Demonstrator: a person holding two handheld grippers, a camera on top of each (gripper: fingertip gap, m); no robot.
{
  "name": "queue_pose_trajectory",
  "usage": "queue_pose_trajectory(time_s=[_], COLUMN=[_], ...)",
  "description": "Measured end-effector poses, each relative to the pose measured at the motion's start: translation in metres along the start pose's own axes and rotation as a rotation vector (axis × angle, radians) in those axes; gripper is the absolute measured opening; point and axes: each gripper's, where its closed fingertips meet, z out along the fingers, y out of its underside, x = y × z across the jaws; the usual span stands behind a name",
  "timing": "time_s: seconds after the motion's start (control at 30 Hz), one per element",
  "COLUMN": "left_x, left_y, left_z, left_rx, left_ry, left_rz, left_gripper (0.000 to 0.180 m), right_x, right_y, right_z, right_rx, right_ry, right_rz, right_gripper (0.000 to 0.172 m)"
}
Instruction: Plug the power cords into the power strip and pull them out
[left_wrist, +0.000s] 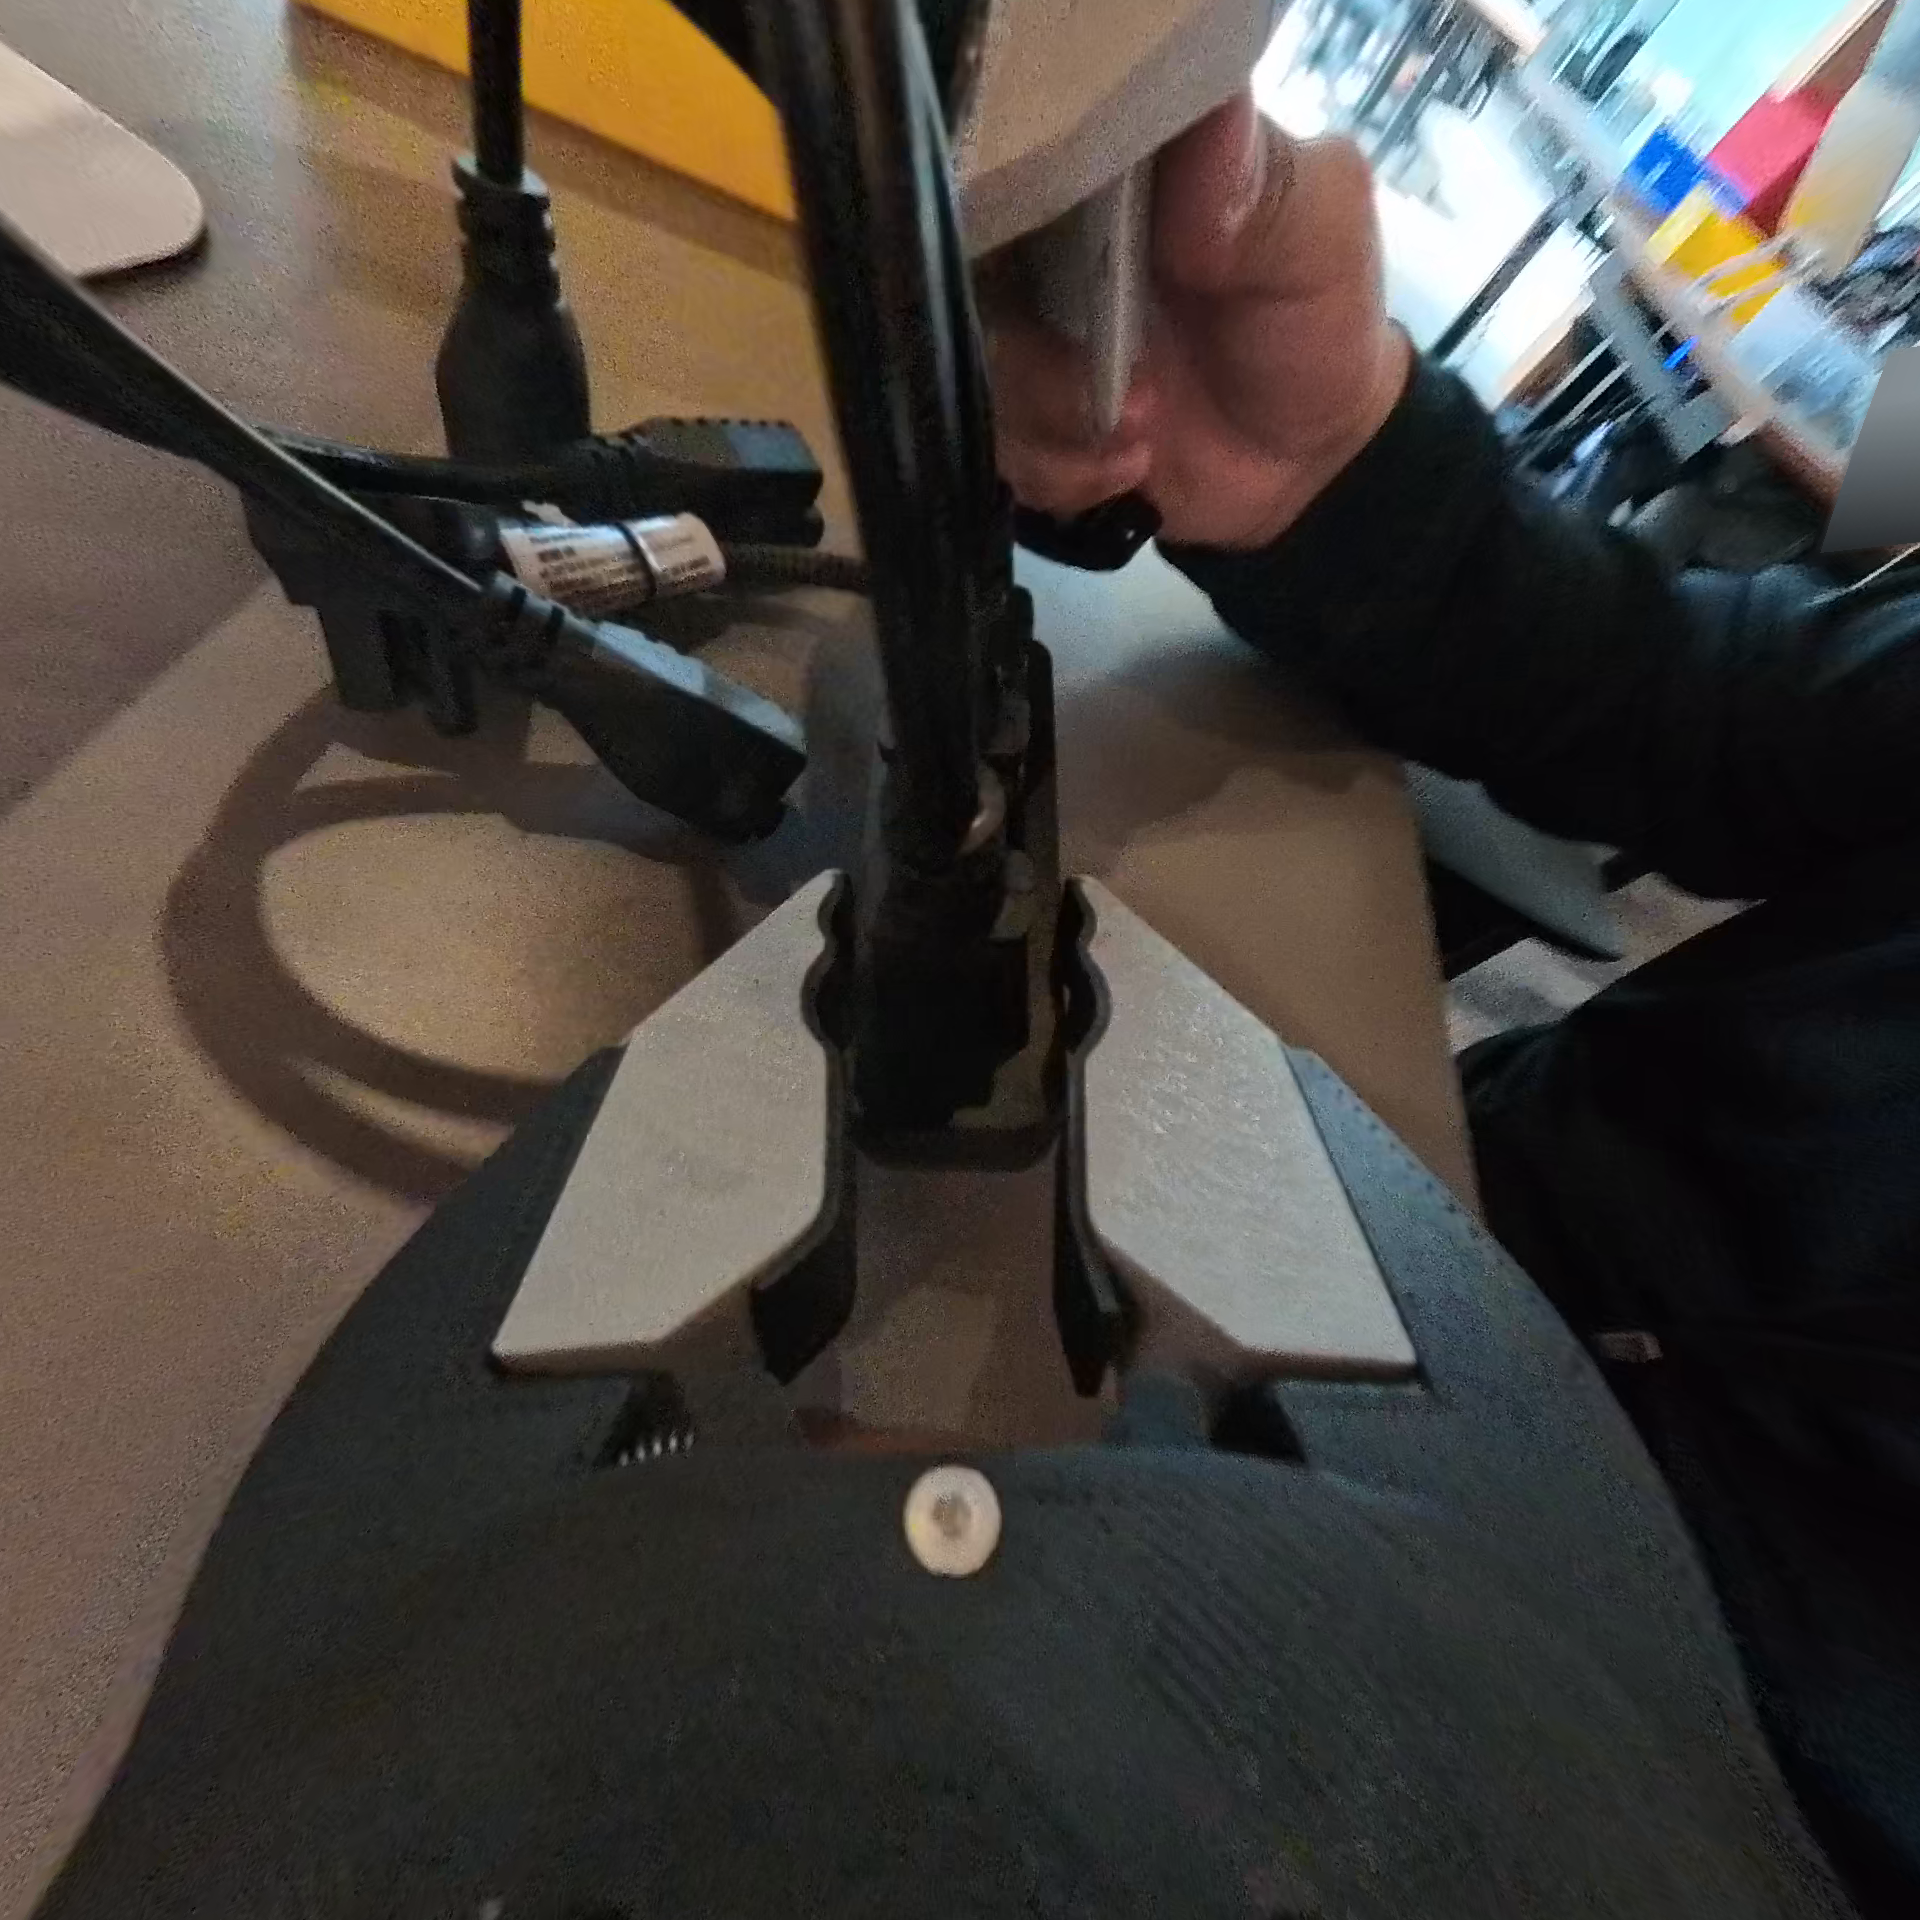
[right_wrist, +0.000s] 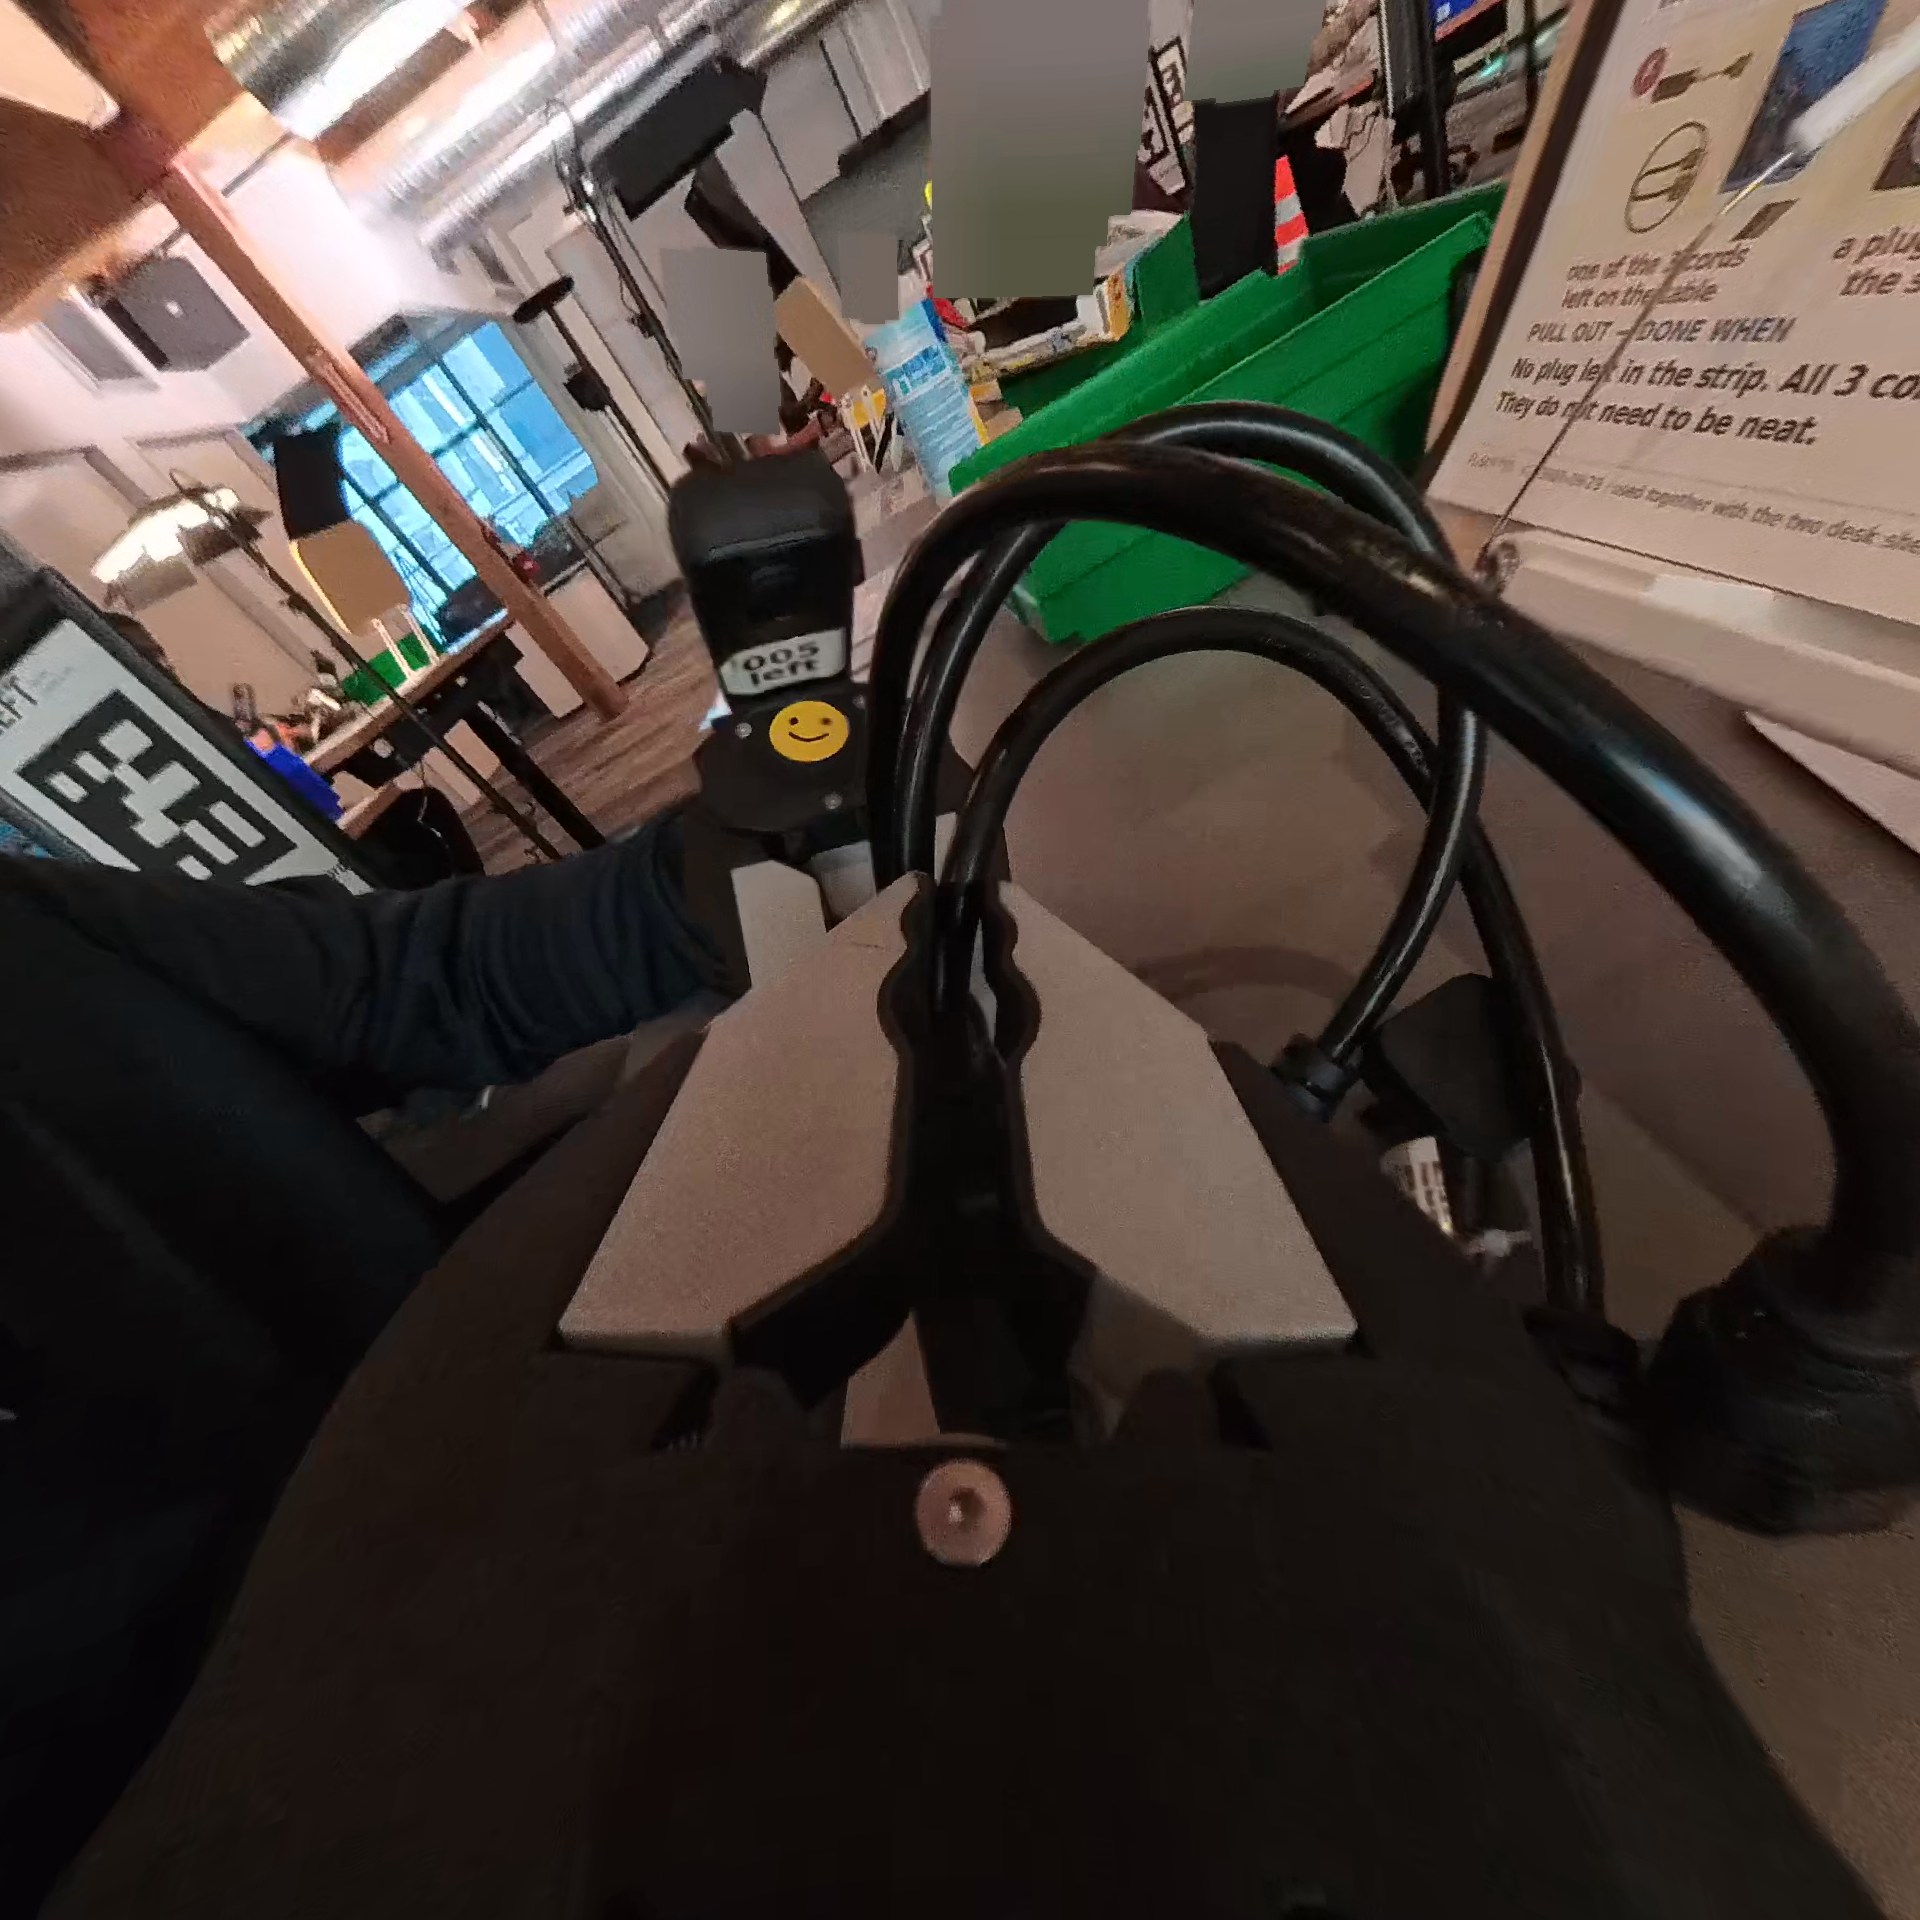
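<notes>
Fingers of the left gripper are clamped on a black plug; the right gripper is pinched shut on thin black cord. Beyond the left fingertips loose cord ends lie unplugged. No power strip is clearly seen, so progress cannot be judged.

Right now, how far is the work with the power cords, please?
Done: it looks like two black plugs lie loose on the brown table, not in any socket. In hand: the left gripper has a black plug body between its fingers; the right gripper is closed on a thin black cord. Left: the power strip itself is not clearly visible, so the remainder cannot be judged.
</notes>
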Motion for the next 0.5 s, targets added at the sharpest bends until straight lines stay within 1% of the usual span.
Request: queue_pose_trajectory(time_s=[0.07, 0.13, 0.27, 0.43, 0.5], left_x=[0.0029, 0.0011, -0.0013, -0.0053, -0.0063], left_y=[-0.0081, -0.0081, -0.0066, -0.0068, -0.0067], left_z=[-0.0062, -0.0069, -0.0079, -0.0075, -0.0072], left_rx=[0.063, 0.069, 0.061, 0.066, 0.062], left_ry=[0.081, 0.097, 0.088, 0.063, 0.046], left_rz=[-0.094, -0.129, -0.134, -0.128, -0.093], left_gripper=[0.038, 0.034, 0.033, 0.032, 0.032], right_x=[0.0017, 0.0015, 0.0016, 0.0033, 0.0019], right_y=[-0.0049, -0.0033, -0.0007, -0.0005, 0.0008], right_z=[-0.0058, -0.0079, -0.0066, -0.0075, -0.0076], right_rx=[0.03, 0.024, 0.007, 0.016, 0.003], right_ry=[-0.015, -0.025, -0.011, -0.024, -0.024], right_rz=[0.032, 0.03, 0.012, 0.034, 0.012], right_gripper=[0.007, 0.007, 0.007, 0.008, 0.008])
